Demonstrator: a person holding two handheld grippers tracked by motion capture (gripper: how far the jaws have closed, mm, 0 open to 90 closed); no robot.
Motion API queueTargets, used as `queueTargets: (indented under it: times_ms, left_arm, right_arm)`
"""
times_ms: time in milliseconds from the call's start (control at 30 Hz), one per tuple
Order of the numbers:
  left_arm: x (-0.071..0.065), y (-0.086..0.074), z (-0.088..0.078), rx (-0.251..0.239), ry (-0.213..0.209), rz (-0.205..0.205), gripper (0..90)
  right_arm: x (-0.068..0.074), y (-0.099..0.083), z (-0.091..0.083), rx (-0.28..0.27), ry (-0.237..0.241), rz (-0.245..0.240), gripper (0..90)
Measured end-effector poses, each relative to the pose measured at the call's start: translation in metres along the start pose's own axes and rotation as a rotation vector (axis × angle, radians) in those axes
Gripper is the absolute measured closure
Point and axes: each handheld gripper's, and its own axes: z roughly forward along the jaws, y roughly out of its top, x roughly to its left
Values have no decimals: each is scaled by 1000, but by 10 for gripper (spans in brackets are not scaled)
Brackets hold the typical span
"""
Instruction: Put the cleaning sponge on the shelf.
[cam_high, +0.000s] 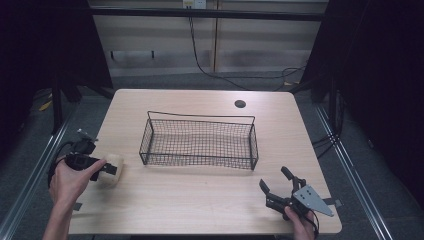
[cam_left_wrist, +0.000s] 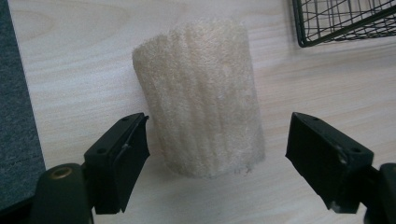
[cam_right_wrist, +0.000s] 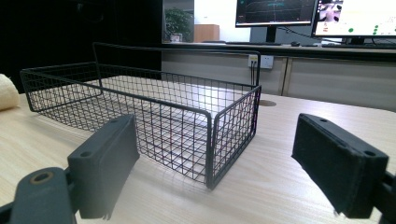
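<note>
A cream loofah sponge (cam_left_wrist: 203, 95) lies on the wooden table (cam_high: 200, 200) at its left side, also visible as the loofah (cam_high: 113, 169) in the high view. My left gripper (cam_left_wrist: 217, 154) is open, its jaws standing on either side of the sponge's near end without pressing it. In the high view the left gripper (cam_high: 102, 167) is held by a hand at the table's left edge. A black wire basket (cam_high: 200, 142) sits mid-table, empty. My right gripper (cam_high: 275, 181) rests open near the front right corner, looking at the basket (cam_right_wrist: 154, 112).
A round cable hole (cam_high: 240, 104) is in the table's far right part. Monitors (cam_right_wrist: 275, 11) stand on a counter beyond the table. Bare table surface lies in front of the basket, between the two grippers.
</note>
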Motion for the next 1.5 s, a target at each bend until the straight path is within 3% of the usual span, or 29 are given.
queueTargets:
  times_ms: [200, 400, 600, 1300, 1433, 1500]
  left_arm:
    - [0, 4, 9, 38, 15, -12, 200]
    - [-3, 6, 18, 70, 71, -10, 197]
    - [-7, 8, 25, 74, 91, -1, 201]
    - [-2, 6, 29, 81, 79, -44, 261]
    - [1, 5, 29, 64, 82, -49, 262]
    - [3, 4, 27, 62, 62, -52, 262]
  right_arm:
    - [0, 0, 0, -1, 1, 1, 136]
    - [0, 0, 0, -3, 3, -2, 136]
    - [0, 0, 0, -1, 2, 1, 136]
    - [0, 0, 0, -3, 8, -4, 136]
    - [0, 0, 0, -2, 7, 0, 136]
    - [0, 0, 0, -4, 8, 0, 136]
